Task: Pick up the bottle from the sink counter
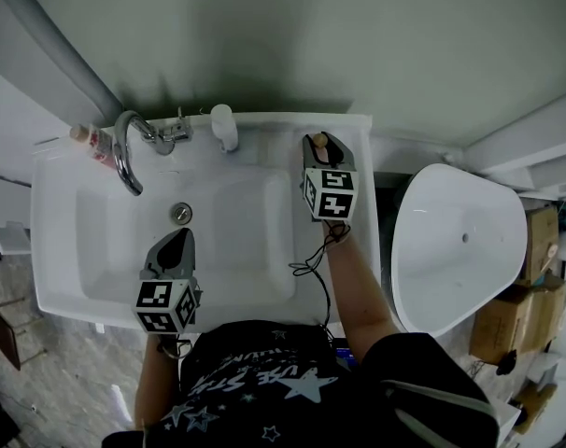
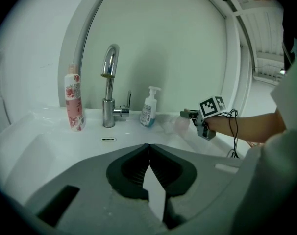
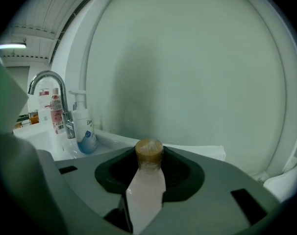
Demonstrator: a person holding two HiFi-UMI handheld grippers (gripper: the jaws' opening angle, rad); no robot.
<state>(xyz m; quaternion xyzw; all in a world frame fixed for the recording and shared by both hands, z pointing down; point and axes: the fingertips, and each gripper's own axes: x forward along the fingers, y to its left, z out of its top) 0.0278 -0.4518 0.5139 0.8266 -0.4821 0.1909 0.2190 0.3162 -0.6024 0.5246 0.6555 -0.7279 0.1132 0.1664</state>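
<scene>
**A:** Where is the brown-capped bottle (image 3: 147, 182) standing?

**B:** It is standing upright at the back right corner of the sink counter (image 1: 269, 131), just right of the basin (image 1: 236, 236) and close to the wall.

**A:** Is the right gripper (image 1: 320, 142) holding it?

**B:** Yes. Its jaws are pressing on the pale pink body from both sides, and the brown cap is poking up at their tips. The bottle is filling the whole gap between them. From the left gripper view I am not managing to tell whether the base is touching the counter.

**A:** What is sitting nearest?

**B:** A white pump dispenser (image 1: 224, 125) with a blue label is standing on the back ledge to the left, apart from the bottle. Beyond it, the chrome faucet (image 1: 129, 157) is arching over the basin. A pink floral bottle (image 1: 93, 143) is standing at the far left corner.

**A:** And the left gripper (image 1: 182, 236)?

**B:** It is hovering over the front of the basin, near the drain (image 1: 180, 214). Its jaws are closed together on nothing.

**A:** Anything beyond the counter?

**B:** A white oval bowl (image 1: 460, 241) is sitting to the right, with cardboard boxes (image 1: 521, 297) lying past it.
</scene>
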